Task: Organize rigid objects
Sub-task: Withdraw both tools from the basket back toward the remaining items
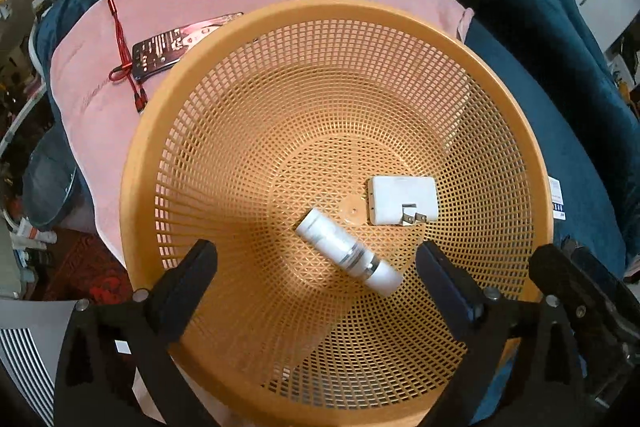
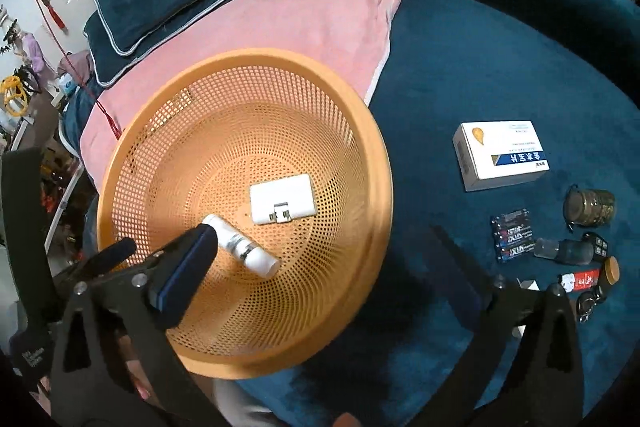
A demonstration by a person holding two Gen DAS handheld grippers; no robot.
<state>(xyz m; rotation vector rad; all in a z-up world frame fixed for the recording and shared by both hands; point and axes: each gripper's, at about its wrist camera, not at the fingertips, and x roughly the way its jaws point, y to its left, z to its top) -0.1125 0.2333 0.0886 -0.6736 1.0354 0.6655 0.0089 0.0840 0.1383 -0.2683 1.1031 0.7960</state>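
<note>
Both grippers (image 1: 316,267) (image 2: 324,259) apart, empty; only right wrist view shows box (image 2: 500,155), batteries (image 2: 514,235).

**Picture quality: both wrist views**

Lighting: soft indoor, moderately bright, falling from above. Shadows: gripper shadows cross the basket (image 1: 500,95) mesh. Blur: right view smeared along the near basket rim and its right finger (image 2: 456,259); left view sharp. Distortion: strong fisheye bending, dark vignette corners. Glare: mild sheen on the phone (image 1: 180,43).
</note>
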